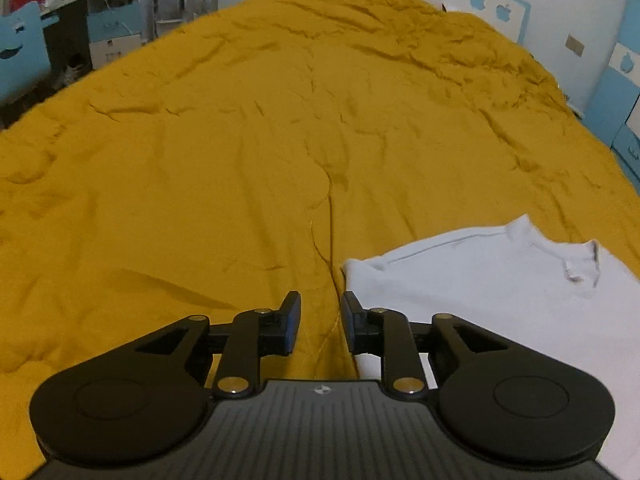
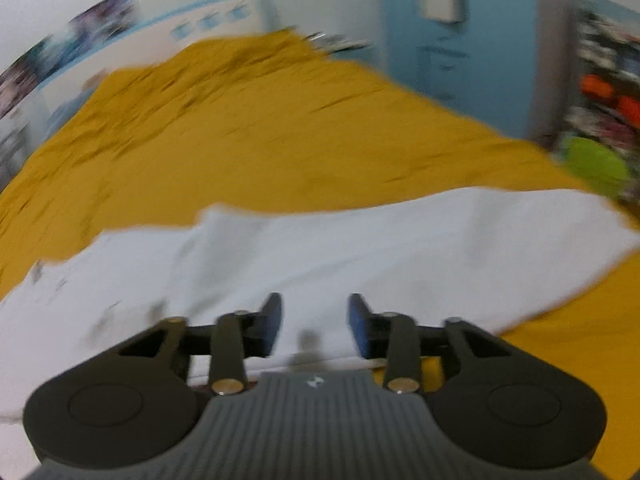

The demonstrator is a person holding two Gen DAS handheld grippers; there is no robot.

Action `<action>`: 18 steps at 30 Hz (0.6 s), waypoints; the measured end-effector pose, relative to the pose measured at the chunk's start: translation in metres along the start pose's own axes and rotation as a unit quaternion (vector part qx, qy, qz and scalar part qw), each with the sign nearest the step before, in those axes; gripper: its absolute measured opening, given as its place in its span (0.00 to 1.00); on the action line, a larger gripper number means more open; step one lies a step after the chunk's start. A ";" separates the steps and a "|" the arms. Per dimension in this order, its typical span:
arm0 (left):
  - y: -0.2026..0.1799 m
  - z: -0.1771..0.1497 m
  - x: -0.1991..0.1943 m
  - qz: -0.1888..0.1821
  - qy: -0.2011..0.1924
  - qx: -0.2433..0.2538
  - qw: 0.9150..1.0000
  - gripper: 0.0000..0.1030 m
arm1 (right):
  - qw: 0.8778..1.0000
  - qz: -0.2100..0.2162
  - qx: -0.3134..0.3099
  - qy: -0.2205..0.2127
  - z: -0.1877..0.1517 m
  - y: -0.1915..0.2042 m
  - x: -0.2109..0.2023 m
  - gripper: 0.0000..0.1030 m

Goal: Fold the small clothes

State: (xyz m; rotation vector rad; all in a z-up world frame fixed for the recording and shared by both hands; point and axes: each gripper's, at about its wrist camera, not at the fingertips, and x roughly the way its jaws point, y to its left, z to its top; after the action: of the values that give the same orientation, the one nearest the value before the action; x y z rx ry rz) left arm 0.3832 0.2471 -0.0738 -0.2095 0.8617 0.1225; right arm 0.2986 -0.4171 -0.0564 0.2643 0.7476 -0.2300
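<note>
Spread flat on a bed under a rumpled mustard-yellow quilt (image 1: 248, 152): a white shirt (image 1: 492, 292), pale and plain, lying near the front edge of the bed and to the right of the left gripper (image 1: 320, 322). Seen from the left wrist view with the collar (image 1: 576, 260) toward the far right, a small label showing inside the neck opening, a faint seam line running along the shoulder, and one rounded corner of the cloth reaching in close to the right-hand finger. Long axis apparently running left to right across both views, roughly parallel to the near edge of the bed; in the right wrist view the same white shirt (image 2: 360, 248) stretched as a wide band from the lower left to the right side, its far edge slightly wavy against the yellow, a few faint grey marks at the lower left, too smeared by motion blur to identify. Fabric mostly smooth, with only shallow creases. Left jaws narrowly parted, a slim gap between the blue pads, holding nothing, poised over bare quilt just beside the shirt's corner. Right gripper (image 2: 314, 322) over the white cloth itself, jaws moderately apart with nothing between them, a small dark shadow on the fabric below the gap. Beyond the bed, white walls with blue panels, and a blurred bright green object (image 2: 596, 164) at the right edge.
</note>
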 end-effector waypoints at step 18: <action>-0.047 -0.051 -0.054 -0.024 0.009 -0.037 0.999 0.39 | 0.948 -0.081 0.307 -0.014 0.040 -0.267 0.027 0.20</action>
State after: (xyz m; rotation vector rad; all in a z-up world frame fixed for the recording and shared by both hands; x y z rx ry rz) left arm 0.3196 0.1884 -0.0581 -0.3015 0.8704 0.1083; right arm 0.2631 -0.6846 -0.0881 0.7904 0.6531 -0.6243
